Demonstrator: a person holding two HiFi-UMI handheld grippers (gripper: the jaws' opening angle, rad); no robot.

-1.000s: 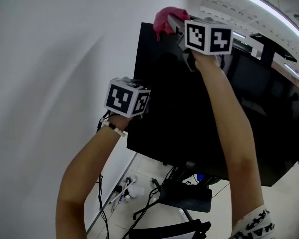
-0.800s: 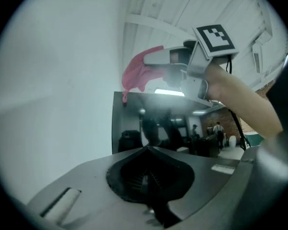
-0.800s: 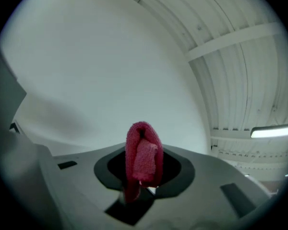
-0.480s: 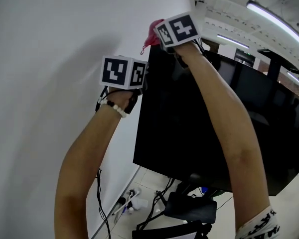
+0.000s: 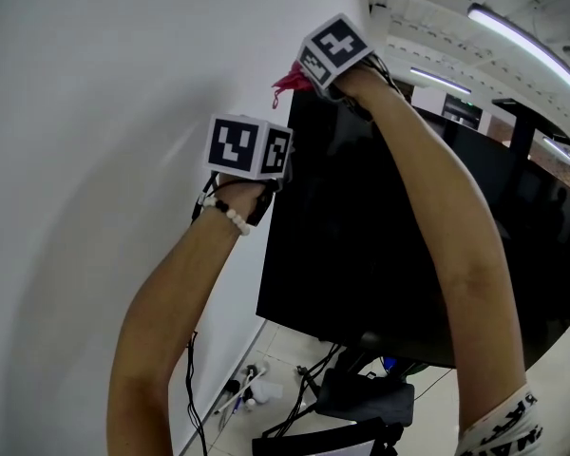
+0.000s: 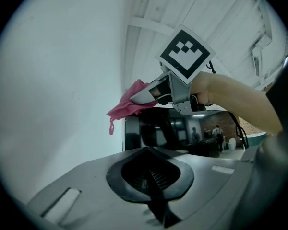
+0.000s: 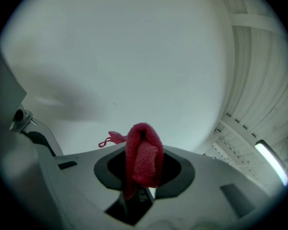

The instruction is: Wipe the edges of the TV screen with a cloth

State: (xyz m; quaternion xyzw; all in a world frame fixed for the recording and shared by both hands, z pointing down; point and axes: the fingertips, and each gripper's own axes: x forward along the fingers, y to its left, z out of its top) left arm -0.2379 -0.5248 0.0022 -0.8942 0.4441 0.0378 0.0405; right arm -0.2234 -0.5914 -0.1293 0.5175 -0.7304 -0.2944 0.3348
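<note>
The right gripper (image 6: 151, 93) pinches the pink cloth (image 6: 127, 107) at the TV's (image 5: 361, 236) top left corner; the left gripper (image 6: 151, 182), pressed together and empty, hovers just below, beside the TV's edge

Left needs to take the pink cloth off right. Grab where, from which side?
Probably grip the loose bunch of the cloth sticking out past the right gripper toward the wall, coming from below. That part hangs free; the rest is clamped. Left gripper is shut, so open it first.

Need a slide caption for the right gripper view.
Right gripper shut on a folded pink cloth, white wall behind.
</note>
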